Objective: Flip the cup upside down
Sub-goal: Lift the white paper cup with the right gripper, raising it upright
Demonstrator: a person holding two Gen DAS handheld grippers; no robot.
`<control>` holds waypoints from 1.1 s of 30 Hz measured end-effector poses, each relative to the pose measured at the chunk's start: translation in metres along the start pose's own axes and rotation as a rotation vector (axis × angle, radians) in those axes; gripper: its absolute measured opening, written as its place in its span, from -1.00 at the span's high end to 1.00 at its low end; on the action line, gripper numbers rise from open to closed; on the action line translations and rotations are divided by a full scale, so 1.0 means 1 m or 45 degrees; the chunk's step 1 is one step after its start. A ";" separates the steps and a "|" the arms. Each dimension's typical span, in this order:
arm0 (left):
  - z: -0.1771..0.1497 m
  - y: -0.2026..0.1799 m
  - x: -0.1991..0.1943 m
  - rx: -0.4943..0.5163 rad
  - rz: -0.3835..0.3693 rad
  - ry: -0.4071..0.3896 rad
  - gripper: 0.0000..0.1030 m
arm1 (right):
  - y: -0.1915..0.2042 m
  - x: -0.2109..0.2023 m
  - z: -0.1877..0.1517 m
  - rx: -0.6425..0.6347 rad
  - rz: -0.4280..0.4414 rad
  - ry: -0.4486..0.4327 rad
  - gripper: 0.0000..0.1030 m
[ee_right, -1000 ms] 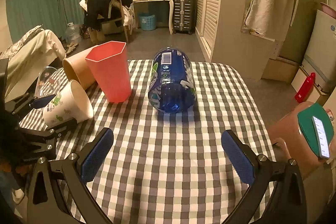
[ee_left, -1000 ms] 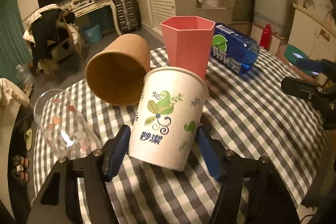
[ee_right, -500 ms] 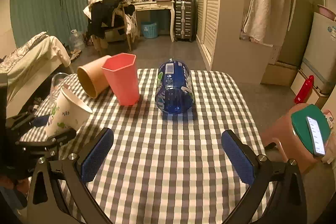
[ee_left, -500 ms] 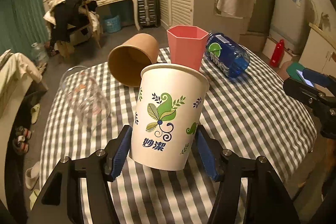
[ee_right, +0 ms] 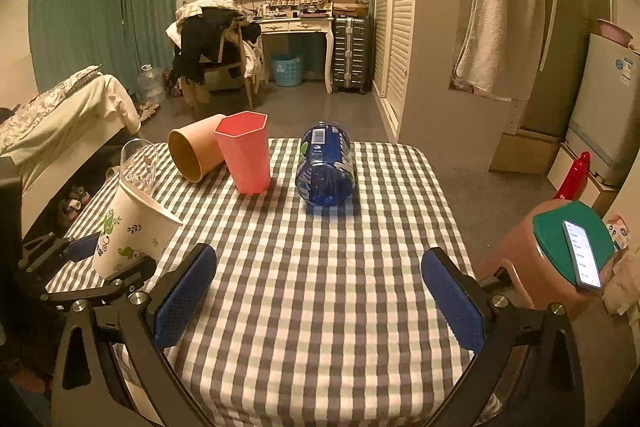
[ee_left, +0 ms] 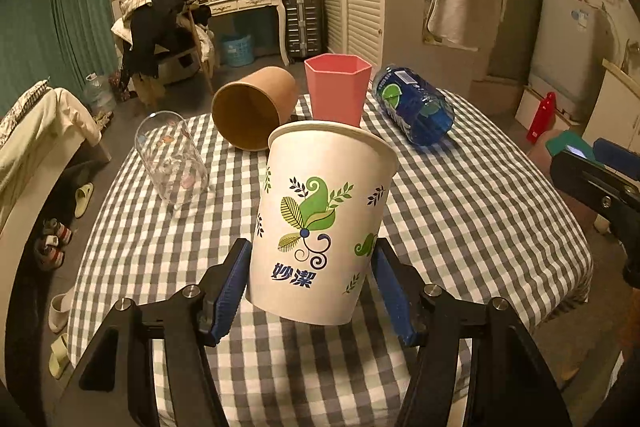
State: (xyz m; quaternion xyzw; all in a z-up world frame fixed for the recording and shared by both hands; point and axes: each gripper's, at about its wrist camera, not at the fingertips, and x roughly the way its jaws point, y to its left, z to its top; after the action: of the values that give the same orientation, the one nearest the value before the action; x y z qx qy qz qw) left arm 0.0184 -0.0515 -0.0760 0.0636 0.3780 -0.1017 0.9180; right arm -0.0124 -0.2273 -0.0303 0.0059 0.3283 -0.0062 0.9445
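Left wrist view: my left gripper pinches the white paper cup near its base, mouth up, tilted, above the checked tablecloth. Right wrist view: my right gripper hangs spread wide, holding nothing; cup at table's left edge, pink cup beyond.
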 end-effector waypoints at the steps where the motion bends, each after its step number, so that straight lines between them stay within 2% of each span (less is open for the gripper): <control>1: -0.001 -0.001 0.002 0.001 0.002 0.002 -0.22 | -0.001 -0.002 -0.001 0.001 -0.002 0.002 -0.99; 8: -0.010 -0.005 0.012 0.006 0.002 0.029 -0.22 | -0.003 -0.004 -0.005 -0.003 0.004 0.003 -0.99; 14: -0.012 -0.002 0.018 0.001 -0.039 0.056 -0.30 | -0.002 -0.004 -0.005 -0.005 0.007 0.000 -0.99; 17: -0.011 -0.003 0.015 -0.004 -0.048 0.055 -0.57 | -0.003 -0.005 -0.005 0.000 0.009 -0.001 -0.99; 19: -0.010 -0.005 0.009 -0.003 -0.049 0.037 -0.73 | -0.004 -0.006 -0.005 -0.001 0.004 0.001 -0.99; 24: -0.004 -0.005 -0.014 -0.012 -0.059 0.006 -0.74 | -0.008 -0.014 -0.003 0.018 0.005 -0.024 -0.99; 26: -0.002 -0.001 -0.025 -0.029 -0.077 -0.011 -0.81 | -0.009 -0.020 -0.002 0.022 -0.001 -0.039 -0.99; 28: 0.000 0.005 -0.039 -0.040 -0.094 -0.047 -0.98 | -0.009 -0.026 0.000 0.026 -0.008 -0.056 -0.99; 33: 0.000 0.037 -0.063 -0.071 -0.060 -0.113 -0.99 | 0.001 -0.037 0.001 0.039 -0.027 -0.065 -0.99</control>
State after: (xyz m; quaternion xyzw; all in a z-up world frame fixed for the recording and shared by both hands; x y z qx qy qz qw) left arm -0.0165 -0.0064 -0.0297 0.0246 0.3408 -0.1154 0.9327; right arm -0.0412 -0.2265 -0.0065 0.0168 0.3039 -0.0214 0.9523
